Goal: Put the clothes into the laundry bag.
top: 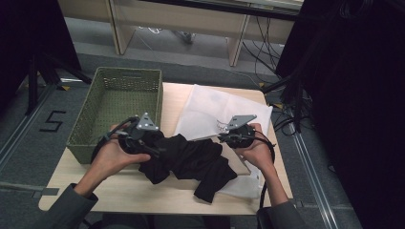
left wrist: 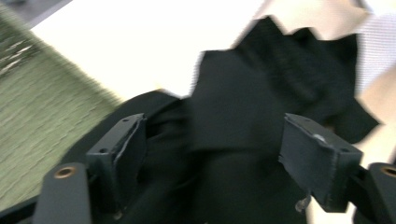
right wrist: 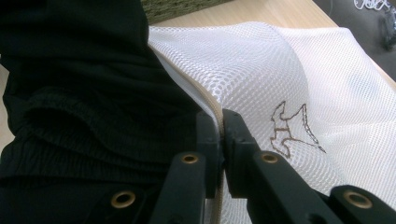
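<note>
Black garment (top: pixel 191 160), white mesh bag (top: pixel 210 107), green basket (top: pixel 102 119)

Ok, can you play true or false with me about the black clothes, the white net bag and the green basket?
1. The right tool is pinching the edge of the white mesh bag. True.
2. The black garment is lying inside the green basket. False: it lies on the table, partly at the bag's opening.
3. The left tool is squeezed shut on the garment. False: its jaws stand wide apart, with the black cloth between and under them.
4. The basket is at the left side of the table. True.
5. The bag has a small stitched outline picture on it. True.
</note>
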The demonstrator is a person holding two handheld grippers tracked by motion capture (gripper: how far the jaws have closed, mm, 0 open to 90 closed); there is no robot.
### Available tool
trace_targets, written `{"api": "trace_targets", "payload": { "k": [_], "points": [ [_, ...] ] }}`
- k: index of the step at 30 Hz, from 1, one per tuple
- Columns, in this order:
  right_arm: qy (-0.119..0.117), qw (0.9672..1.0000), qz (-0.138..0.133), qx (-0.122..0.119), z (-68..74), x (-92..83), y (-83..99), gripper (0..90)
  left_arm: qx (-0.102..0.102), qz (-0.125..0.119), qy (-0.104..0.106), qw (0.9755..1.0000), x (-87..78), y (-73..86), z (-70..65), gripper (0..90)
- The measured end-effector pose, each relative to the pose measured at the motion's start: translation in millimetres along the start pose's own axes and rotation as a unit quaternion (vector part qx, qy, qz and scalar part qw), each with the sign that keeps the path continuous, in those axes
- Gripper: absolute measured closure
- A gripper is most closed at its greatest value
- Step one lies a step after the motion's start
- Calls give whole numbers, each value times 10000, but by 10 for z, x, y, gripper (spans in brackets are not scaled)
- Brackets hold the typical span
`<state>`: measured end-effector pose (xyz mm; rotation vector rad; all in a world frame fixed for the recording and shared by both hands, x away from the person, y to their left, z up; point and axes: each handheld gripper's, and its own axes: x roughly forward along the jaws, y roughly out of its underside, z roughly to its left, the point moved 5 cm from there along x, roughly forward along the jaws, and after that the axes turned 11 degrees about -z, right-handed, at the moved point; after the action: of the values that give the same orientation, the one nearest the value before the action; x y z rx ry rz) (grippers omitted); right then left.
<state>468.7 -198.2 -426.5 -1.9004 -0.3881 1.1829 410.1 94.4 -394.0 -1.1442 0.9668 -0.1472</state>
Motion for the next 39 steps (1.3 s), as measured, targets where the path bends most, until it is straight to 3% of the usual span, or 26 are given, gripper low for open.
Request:
{"api": "trace_targets", "payload": {
  "k": [4, 6, 9, 12, 13, 15, 17, 20, 21, 22, 25, 27, 28, 30, 33, 36, 39],
  "points": [
    [-48, 10000, 10, 32, 9, 9, 3, 869, -302, 121, -85, 9994, -3, 130, 226, 193],
    [-42, 10000, 40, 39, 15, 13, 6, 869, -416, 245, 7, 9988, 36, 192, 272, 168],
    [-45, 10000, 40, 13, 18, 16, 0, 869, -388, 499, 222, 9978, 147, 306, 269, 165],
    [-64, 10000, 55, 9, 26, 20, 5, 867, -364, 565, 323, 9972, 249, 353, 261, 160],
    [-64, 10000, 54, 11, 25, 20, 4, 867, -336, 534, 405, 9972, 266, 356, 256, 196],
    [-68, 10000, 51, 1, 26, 20, 4, 866, -259, 474, 490, 9973, 272, 354, 248, 436],
    [-74, 10000, 56, 6, 28, 22, 8, 866, -103, 368, 517, 9979, 262, 338, 208, 551],
    [-81, 10000, 51, 1, 27, 25, 5, 866, 148, 360, 385, 9985, 254, 329, 183, 617],
    [-74, 10000, 64, -2, 29, 24, 5, 866, 148, 360, 385, 9985, 254, 329, 183, 629],
    [-69, 9999, 80, 11, 32, 24, 7, 866, 213, 225, 392, 9988, 248, 304, 159, 676],
    [-67, 10000, 57, 0, 28, 19, 2, 866, 490, 180, 255, 9983, 224, 261, 108, 717],
    [-67, 10000, 71, 17, 32, 19, 3, 867, 524, 161, 242, 9982, 219, 250, 99, 754],
    [-64, 9999, 76, 37, 32, 18, 5, 867, 400, -88, 244, 9989, 187, 201, 84, 804],
    [-78, 10000, 54, 13, 26, 18, 2, 866, 577, -139, 314, 9977, 149, 143, 10, 811],
    [-74, 10000, 54, 17, 24, 15, 6, 867, 622, -393, 629, 9953, 104, 15, -218, 820],
    [-63, 10000, 34, 8, 13, 10, 3, 867, 748, -561, 1086, 9897, 102, -113, -542, 821],
    [-66, 10000, 38, 8, 16, 6, 3, 867, 879, -549, 1480, 9835, 237, -175, -847, 821]
  ]
}}
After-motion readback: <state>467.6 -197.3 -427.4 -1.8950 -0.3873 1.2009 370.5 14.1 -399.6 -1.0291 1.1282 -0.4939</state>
